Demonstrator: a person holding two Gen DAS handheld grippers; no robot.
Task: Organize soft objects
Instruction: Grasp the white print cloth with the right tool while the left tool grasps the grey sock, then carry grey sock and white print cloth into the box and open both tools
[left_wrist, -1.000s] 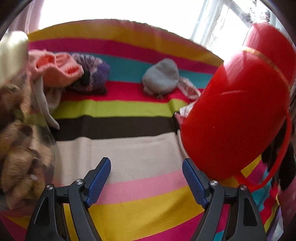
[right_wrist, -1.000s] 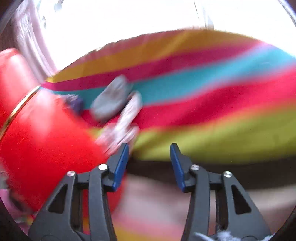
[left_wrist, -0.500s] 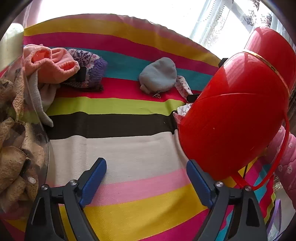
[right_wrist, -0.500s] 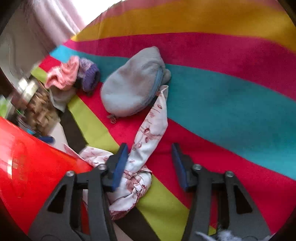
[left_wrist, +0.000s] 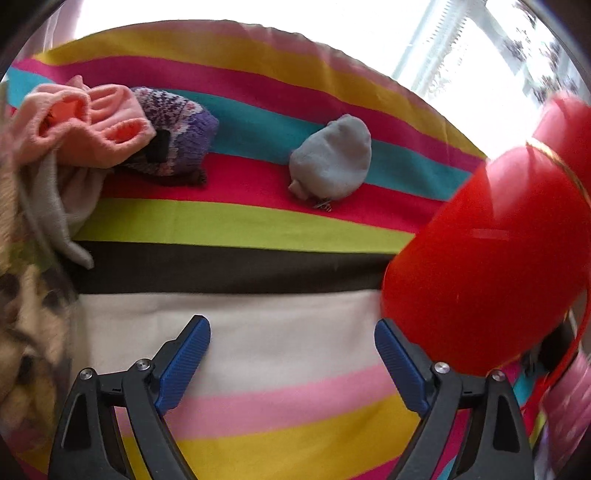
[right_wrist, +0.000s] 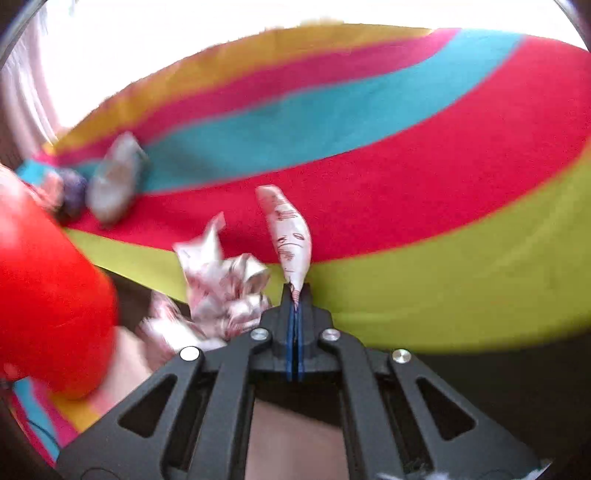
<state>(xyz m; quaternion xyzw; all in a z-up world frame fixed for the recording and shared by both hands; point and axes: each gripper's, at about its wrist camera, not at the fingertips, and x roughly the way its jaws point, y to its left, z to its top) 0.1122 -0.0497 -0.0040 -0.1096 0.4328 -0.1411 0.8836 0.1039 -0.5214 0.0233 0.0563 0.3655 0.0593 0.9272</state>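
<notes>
In right claw (right_wrist: 294, 295) — patterned cloth (right_wrist: 290, 236).

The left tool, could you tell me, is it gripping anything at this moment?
No, the left tool stands wide open above the striped cloth, with nothing between its blue pads.

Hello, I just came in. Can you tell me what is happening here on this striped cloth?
A person is sorting soft things on a bright striped blanket, holding one tool in each hand. The right tool is shut on a strip of white fabric with a red print; the rest of it lies crumpled beside a shiny red plastic container. The left tool is open and holds nothing. Farther off lie a grey fabric pouch, a purple knitted hat and a pink fleece garment.
</notes>
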